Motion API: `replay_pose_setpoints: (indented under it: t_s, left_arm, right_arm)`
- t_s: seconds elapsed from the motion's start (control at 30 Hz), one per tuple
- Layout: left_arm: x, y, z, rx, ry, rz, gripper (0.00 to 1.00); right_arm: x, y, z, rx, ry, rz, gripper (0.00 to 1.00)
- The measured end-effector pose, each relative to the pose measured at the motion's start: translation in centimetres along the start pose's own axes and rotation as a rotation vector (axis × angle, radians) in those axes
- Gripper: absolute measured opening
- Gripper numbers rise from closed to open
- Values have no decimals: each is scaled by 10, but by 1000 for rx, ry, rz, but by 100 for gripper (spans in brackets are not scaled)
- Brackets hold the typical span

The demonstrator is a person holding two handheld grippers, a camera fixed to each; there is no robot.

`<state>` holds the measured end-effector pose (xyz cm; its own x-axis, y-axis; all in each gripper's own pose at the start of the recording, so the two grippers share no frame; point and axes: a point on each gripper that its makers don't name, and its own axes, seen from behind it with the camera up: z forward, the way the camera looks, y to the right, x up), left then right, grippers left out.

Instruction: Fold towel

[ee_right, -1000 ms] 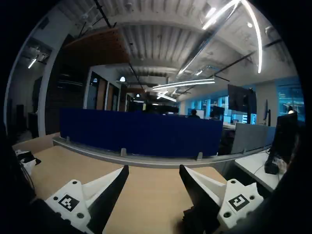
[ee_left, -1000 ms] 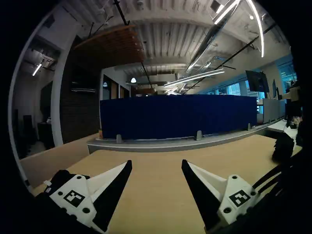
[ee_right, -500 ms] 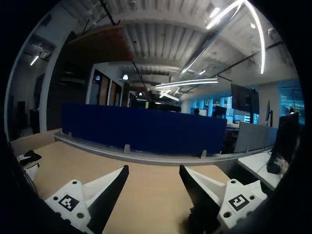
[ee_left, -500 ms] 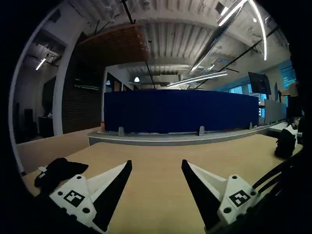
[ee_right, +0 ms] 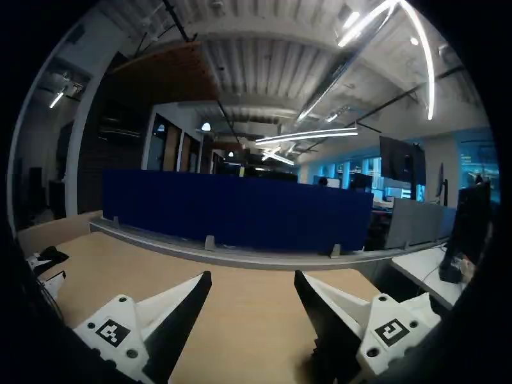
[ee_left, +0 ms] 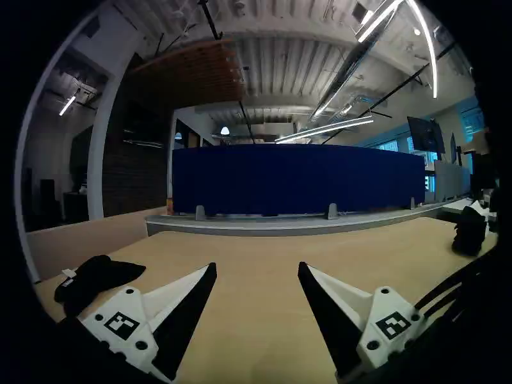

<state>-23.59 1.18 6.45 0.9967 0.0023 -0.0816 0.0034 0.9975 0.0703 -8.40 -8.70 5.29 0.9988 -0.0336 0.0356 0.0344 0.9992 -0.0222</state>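
Note:
In the left gripper view my left gripper (ee_left: pixel 256 266) stands open over a light wooden table (ee_left: pixel 256 256), nothing between its white and black fingers. A dark crumpled cloth-like thing (ee_left: pixel 96 274) lies on the table just left of its left finger; I cannot tell if it is the towel. In the right gripper view my right gripper (ee_right: pixel 251 275) is also open and empty above the same kind of wooden top (ee_right: pixel 249 307). A dark lump (ee_right: pixel 318 358) peeks out beneath its right finger, mostly hidden.
A blue divider panel (ee_left: pixel 294 179) on a grey rail runs along the table's far edge. A black object (ee_left: pixel 469 232) sits at the far right of the table. Small dark and white items (ee_right: pixel 48 259) lie at the left edge. Desks with monitors (ee_right: pixel 470 221) stand to the right.
The left gripper view has shifted, so the dark cloth-like thing now shows beside the left finger. The right gripper view has shifted slightly. Both grippers stayed open.

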Motion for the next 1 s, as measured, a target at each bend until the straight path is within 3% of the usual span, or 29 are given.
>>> replay_pose_setpoints:
  t_s: [0.47,0.8,1.0]
  left_arm:
    - [-1,1,-2,2,2,-1,94]
    - [-2,0,-3,2,3,-1,95]
    - [-3,0,-2,2,3,-1,94]
  right_arm:
    - [16,1,-6,-1,40,22,100]
    - [46,16,-15,1,111,44,100]
    - [43,32,-20,-7,111,45,100]
